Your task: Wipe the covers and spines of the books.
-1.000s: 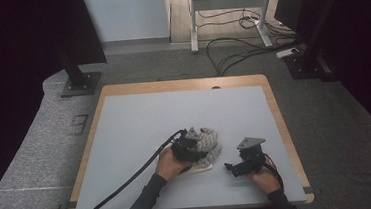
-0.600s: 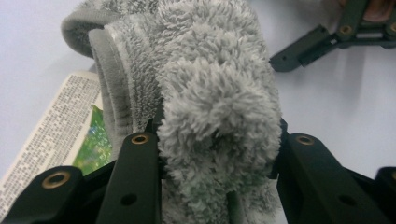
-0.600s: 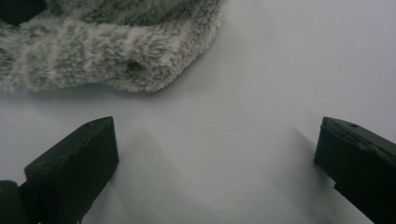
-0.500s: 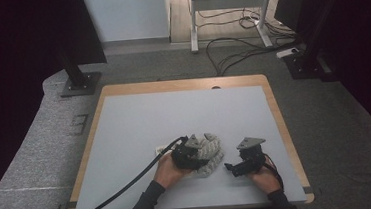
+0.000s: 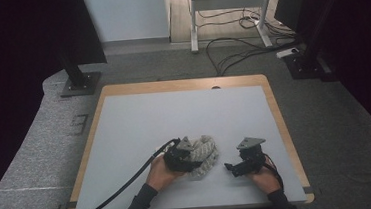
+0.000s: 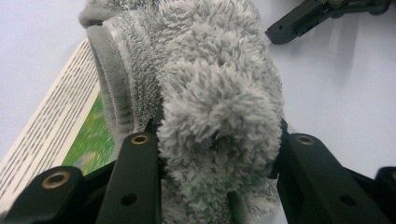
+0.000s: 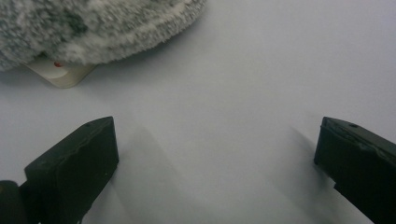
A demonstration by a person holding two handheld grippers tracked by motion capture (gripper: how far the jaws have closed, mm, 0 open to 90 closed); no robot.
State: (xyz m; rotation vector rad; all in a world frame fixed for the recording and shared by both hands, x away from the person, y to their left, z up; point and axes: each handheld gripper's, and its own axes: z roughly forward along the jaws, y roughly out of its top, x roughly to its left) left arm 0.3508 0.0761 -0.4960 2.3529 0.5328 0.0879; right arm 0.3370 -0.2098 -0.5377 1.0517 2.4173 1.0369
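**Now: fluffy cloth gripped near the table's front**

Near the near edge of the table (image 5: 124,119), a grey fluffy cloth (image 6: 210,107) is clamped between the jaws of the left gripper (image 6: 217,140), which are pressed into its pile. A printed card (image 6: 60,140) is seen beneath it. To the right, the right gripper (image 7: 215,144) is held wide open, with nothing between its jaws.

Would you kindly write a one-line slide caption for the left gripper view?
Left claw clamped on a fluffy grey sock, its printed card label lying on the white table.
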